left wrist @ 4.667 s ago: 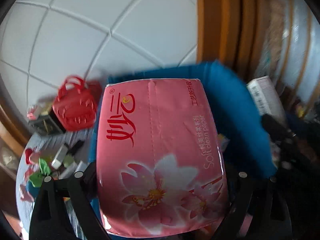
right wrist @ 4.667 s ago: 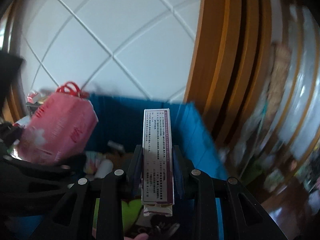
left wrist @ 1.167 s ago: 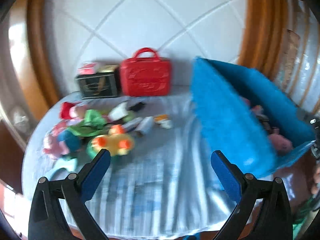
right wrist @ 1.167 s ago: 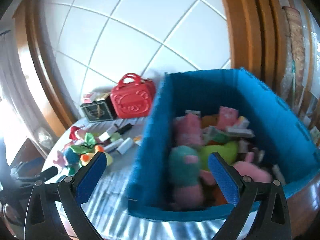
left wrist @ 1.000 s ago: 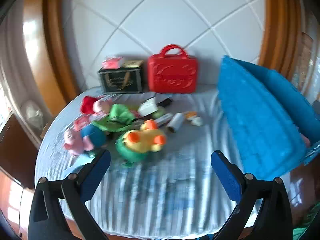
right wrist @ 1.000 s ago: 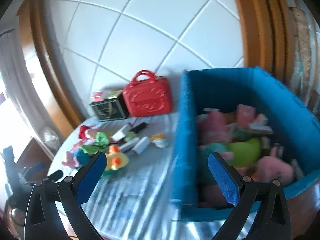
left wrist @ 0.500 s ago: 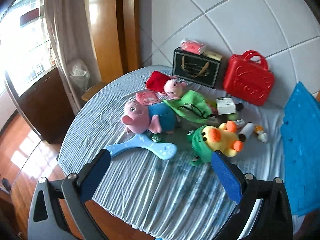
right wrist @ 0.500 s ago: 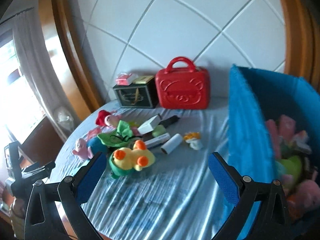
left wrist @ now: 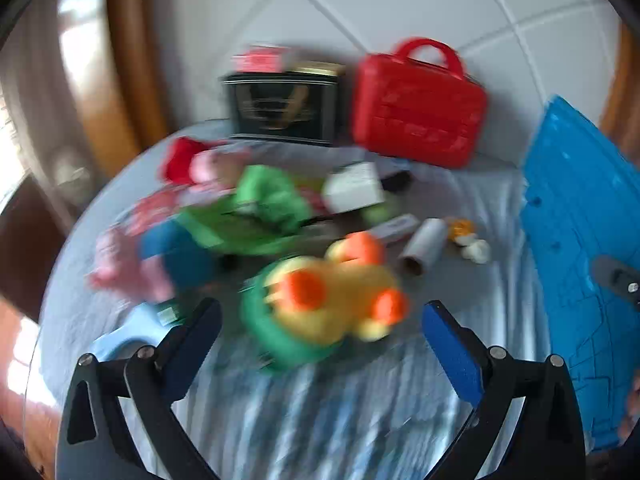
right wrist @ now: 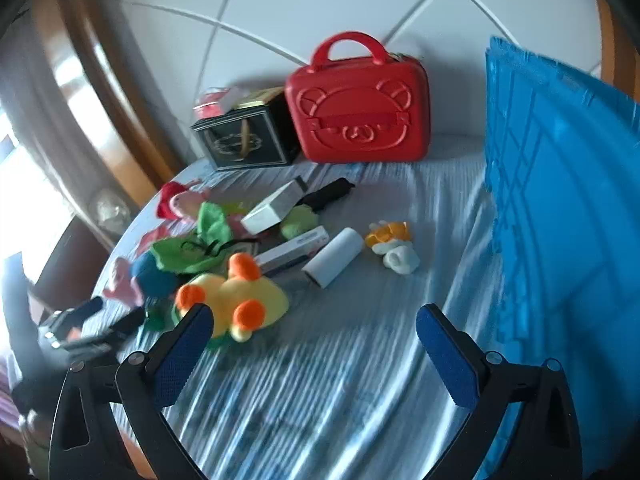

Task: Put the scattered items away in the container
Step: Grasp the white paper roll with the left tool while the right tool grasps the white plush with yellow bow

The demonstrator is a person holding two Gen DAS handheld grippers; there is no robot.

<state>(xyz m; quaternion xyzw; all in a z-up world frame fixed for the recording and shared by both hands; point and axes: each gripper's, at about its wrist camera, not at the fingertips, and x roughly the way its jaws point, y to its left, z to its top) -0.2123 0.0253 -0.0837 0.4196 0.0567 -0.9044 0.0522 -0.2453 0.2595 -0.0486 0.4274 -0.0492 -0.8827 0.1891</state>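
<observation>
While both tools gape wide and empty: left tool [left wrist: 320,334], right tool [right wrist: 314,332] | yellow duck plush [right wrist: 234,294], white tube [right wrist: 333,258], boxes lie scattered on surface [right wrist: 320,380] | blue container [right wrist: 560,216] waits; much left.

Duck plush [right wrist: 236,300] front of toy pile; case [right wrist: 358,104] behind pile; bin [right wrist: 560,200] at right.

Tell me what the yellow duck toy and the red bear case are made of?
The yellow duck toy with orange feet looks like soft plush: fuzzy, rounded, squashy shape. The red handled case with a bear face seems to be hard moulded plastic: smooth, slightly shiny, with raised lines.
</observation>
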